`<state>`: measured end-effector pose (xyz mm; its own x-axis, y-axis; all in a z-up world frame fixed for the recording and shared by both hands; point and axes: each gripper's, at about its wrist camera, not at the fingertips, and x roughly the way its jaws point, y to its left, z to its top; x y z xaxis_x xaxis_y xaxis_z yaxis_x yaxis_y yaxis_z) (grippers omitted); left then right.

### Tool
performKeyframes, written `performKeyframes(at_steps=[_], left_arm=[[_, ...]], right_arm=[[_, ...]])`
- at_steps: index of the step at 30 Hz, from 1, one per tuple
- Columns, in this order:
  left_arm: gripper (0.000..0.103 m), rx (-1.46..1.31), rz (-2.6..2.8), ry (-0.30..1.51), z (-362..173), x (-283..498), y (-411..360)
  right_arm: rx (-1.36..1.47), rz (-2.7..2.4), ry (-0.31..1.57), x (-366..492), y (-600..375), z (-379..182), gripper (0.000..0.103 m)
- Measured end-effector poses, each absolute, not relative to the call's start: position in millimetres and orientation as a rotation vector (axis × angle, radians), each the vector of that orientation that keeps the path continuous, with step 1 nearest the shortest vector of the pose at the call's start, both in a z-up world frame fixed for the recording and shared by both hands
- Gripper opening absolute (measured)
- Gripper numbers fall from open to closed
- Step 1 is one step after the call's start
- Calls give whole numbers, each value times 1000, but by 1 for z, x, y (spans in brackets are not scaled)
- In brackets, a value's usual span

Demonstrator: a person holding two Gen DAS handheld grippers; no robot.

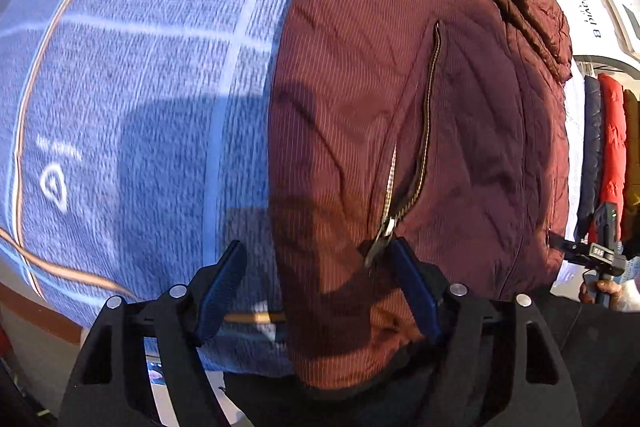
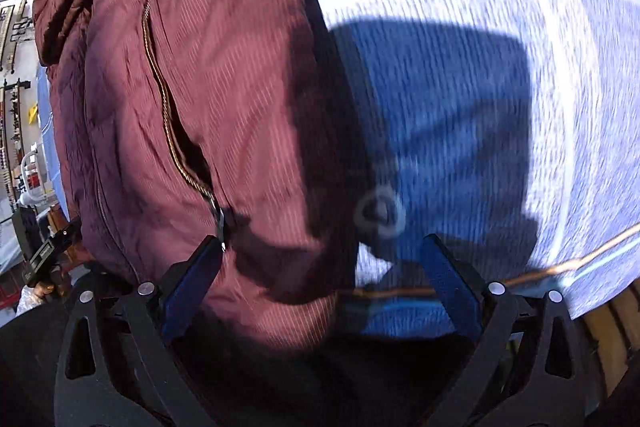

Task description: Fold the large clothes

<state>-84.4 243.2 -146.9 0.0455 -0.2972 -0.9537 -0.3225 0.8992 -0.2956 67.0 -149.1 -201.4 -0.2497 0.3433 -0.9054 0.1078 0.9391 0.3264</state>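
Note:
A maroon quilted jacket (image 1: 400,87) lies on a blue woven cloth (image 1: 140,67). Its side pocket zipper (image 1: 424,131) hangs part open. My left gripper (image 1: 318,251) is open, its jaws straddling the jacket's left edge near the hem, low over the fabric. In the right wrist view the same jacket (image 2: 200,67) fills the left side, with its other pocket zipper (image 2: 168,115) part open, and the blue cloth (image 2: 460,67) fills the right. My right gripper (image 2: 320,251) is open, its jaws straddling the jacket's right edge near the hem.
Folded dark blue, red and brown garments (image 1: 608,147) hang or stand at the far right. The other hand-held gripper (image 1: 596,251) shows at the right edge, and its counterpart (image 2: 44,255) shows at the left edge. A wooden surface (image 2: 612,327) lies beyond the cloth.

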Motion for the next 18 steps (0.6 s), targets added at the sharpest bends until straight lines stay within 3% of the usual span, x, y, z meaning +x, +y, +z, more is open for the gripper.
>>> performKeyframes(at_steps=[4, 6, 10, 12, 14, 16, 18], left_arm=[[62, -544, 15, 1553, -148, -93, 241], [57, -547, -6, 1556, -151, -92, 236], [54, -495, -16, 1566, -155, -87, 216], [49, -479, -10, 1575, -154, -83, 212], [34, -472, -16, 1573, -149, -80, 212], [28, -463, -41, 1571, -141, -79, 212], [20, -452, -66, 1564, -133, -81, 216]], right_arm=[[308, 250, 1816, 60, -139, -200, 94], [307, 269, 1815, 62, -125, -199, 88], [314, 333, 1815, 68, -90, -191, 53], [282, 336, 1817, 73, -73, -188, 48], [271, 355, 1808, 77, -67, -181, 31], [291, 383, 1789, 73, -54, -171, 19], [297, 423, 1767, 73, -56, -155, 14]])
